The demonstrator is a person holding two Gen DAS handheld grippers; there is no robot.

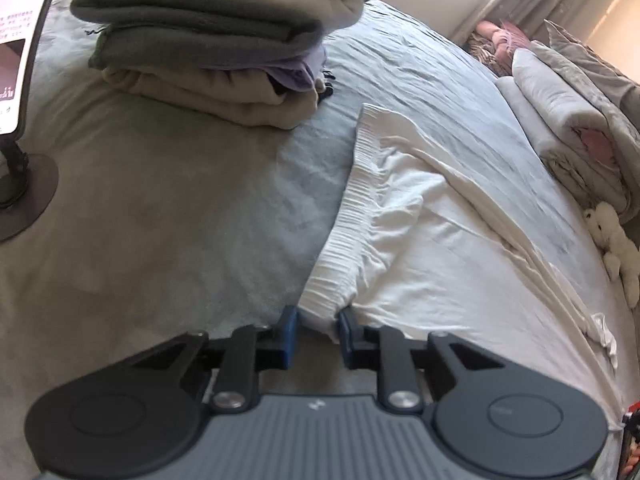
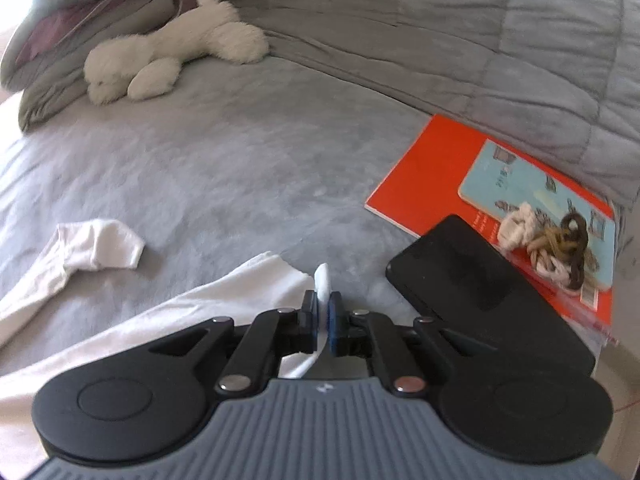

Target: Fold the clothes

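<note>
White trousers (image 1: 432,248) lie spread across the bed (image 1: 160,220), ribbed waistband (image 1: 352,208) toward the folded stack (image 1: 216,40) and legs running away toward the plush toy (image 1: 612,244). Left gripper (image 1: 318,334) sits at the near waistband corner with its jaws apart, cloth bunched between the blue pads but not yet pinched, as far as the view shows. Right gripper (image 2: 323,322) has its jaws clamped on a thin edge of white cloth (image 2: 322,284), close to the black phone (image 2: 492,292) and orange book (image 2: 440,172); one cuff (image 2: 104,248) lies loose beyond. Whether this is laying out flat or the start of a fold, the scene fits both. Doing it well would mean, I judge, closing the left jaws on the full waistband thickness, not just its top layer, then keeping the cloth taut between both grips so creases pull out, and moving the two hands level so edges meet squarely, clear of the phone.
</note>
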